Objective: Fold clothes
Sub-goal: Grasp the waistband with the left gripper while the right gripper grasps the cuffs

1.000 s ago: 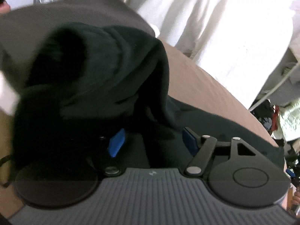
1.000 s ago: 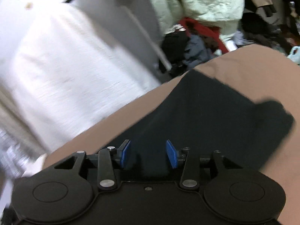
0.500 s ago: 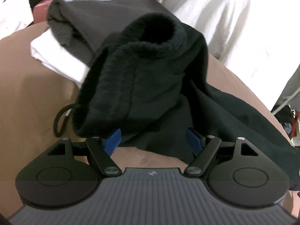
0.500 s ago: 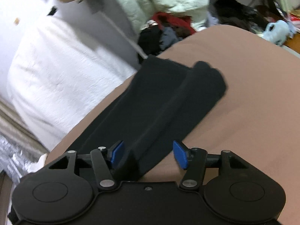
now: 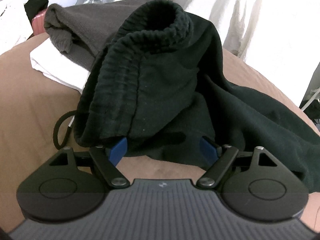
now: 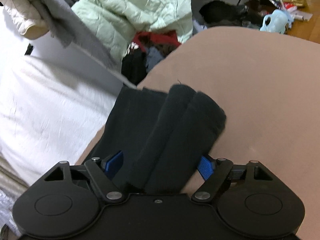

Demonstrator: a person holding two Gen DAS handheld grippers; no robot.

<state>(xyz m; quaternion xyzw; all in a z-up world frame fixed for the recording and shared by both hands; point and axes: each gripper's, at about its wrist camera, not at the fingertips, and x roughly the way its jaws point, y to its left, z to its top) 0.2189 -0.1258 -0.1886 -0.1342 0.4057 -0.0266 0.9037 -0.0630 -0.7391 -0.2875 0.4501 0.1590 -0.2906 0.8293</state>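
Black sweatpants (image 5: 160, 84) lie on the brown bed (image 5: 30, 110), their ribbed waistband (image 5: 160, 26) bunched up and a drawstring loop (image 5: 60, 124) hanging out at the left. My left gripper (image 5: 163, 148) is just in front of them with its jaws opening. The waistband's lower edge rests by the left pad (image 5: 119, 149) and nothing is pinched. In the right wrist view the folded trouser legs (image 6: 180, 124) lie doubled over on the bed (image 6: 260, 80). My right gripper (image 6: 160, 165) straddles them, its jaws opening, and the cloth lies loose between the pads.
A folded grey garment (image 5: 80, 20) sits on a white one (image 5: 56, 66) behind the sweatpants. White bedding (image 5: 260, 20) hangs at the back right. Beyond the bed's far edge are a pale green puffy jacket (image 6: 140, 10), a heap of clothes (image 6: 152, 50) and floor clutter (image 6: 274, 23).
The waistband was close over the left gripper and has settled onto the bed as the gripper drew back. The right jaws spread wide, and the trouser legs now lie doubled over.
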